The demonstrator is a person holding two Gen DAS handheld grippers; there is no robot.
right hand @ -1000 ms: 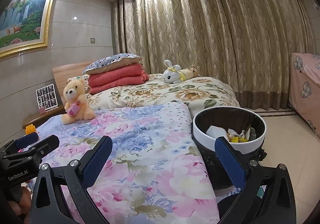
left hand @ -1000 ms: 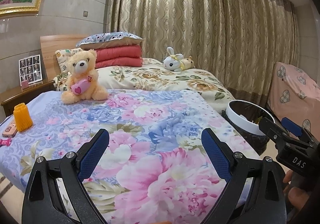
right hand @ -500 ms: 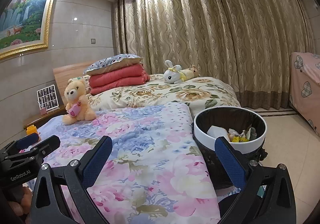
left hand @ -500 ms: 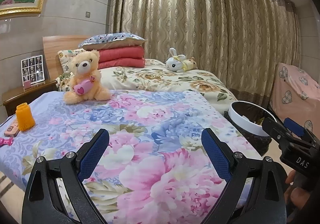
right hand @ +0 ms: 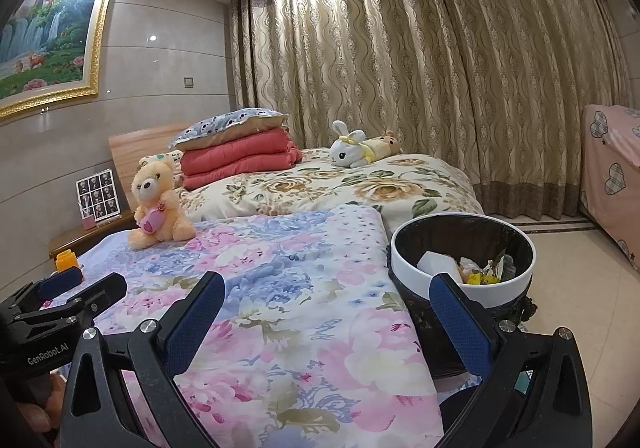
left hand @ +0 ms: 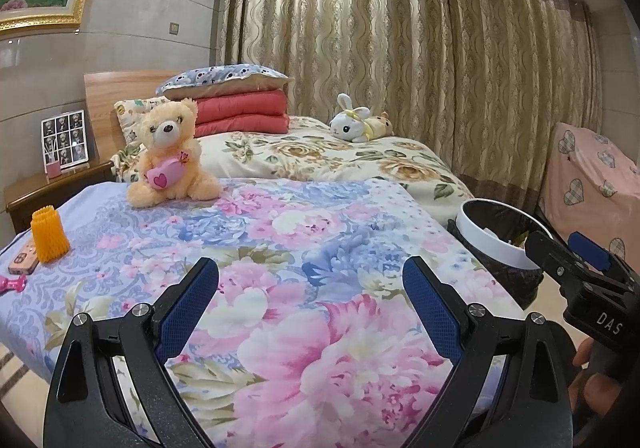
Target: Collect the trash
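Both jaws stand wide open and empty. The trash bin (right hand: 462,268), holding wrappers, sits at right of frame beside the right gripper (right hand: 326,318). The left gripper (left hand: 310,302), lower centre, faces the floral bedspread (left hand: 280,248); no loose trash is discernible there.

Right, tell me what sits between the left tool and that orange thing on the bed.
Nothing visible does. The left tool is open over the floral bedspread, and only bare fabric lies between it and the orange ribbed object at the bed's left edge. A phone-like item lies against its left side, not in the path.
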